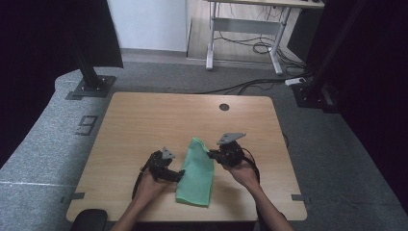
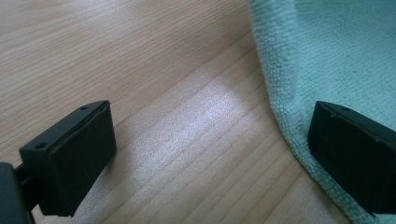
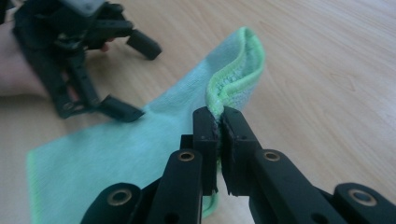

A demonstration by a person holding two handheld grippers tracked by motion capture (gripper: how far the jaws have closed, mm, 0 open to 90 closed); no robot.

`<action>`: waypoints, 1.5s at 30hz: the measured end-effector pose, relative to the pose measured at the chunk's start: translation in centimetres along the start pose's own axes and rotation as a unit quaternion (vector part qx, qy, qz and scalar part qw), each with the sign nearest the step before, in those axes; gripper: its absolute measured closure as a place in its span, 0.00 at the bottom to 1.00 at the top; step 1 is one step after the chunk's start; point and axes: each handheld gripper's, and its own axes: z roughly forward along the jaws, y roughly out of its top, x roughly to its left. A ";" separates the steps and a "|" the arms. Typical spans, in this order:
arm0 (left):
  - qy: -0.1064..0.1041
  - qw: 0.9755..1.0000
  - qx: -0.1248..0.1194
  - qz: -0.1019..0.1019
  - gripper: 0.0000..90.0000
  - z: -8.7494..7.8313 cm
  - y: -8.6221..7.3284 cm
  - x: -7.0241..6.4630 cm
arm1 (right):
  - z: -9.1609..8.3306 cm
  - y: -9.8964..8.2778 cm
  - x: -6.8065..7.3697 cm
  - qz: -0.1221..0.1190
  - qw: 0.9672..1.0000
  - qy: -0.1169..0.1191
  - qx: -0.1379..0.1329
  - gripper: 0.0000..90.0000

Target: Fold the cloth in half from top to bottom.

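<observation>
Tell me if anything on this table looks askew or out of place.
Nothing is damaged or spilled. The green cloth lies folded and slightly skewed on the table, its far edge lifted and pinched in the right gripper. The left gripper straddles the cloth's near edge, jaws open.

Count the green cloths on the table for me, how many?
1. The green cloth lies near the front of the table, between the two hand-held grippers, its edge pinched by the right hand-held gripper.
</observation>
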 end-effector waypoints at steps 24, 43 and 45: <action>0.003 1.000 0.001 -0.002 0.02 0.0 0.0 0.0 | -0.5 -5.9 6.0 0.001 0.996 0.085 0.026 0.93; 0.024 0.999 0.005 -0.026 0.00 1.3 1.6 2.0 | 2.8 -6.5 5.2 -0.011 0.997 0.030 0.074 0.94; 0.027 0.999 0.006 -0.029 0.00 1.8 2.2 2.6 | 3.2 -6.2 4.3 -0.007 0.997 0.021 0.071 0.94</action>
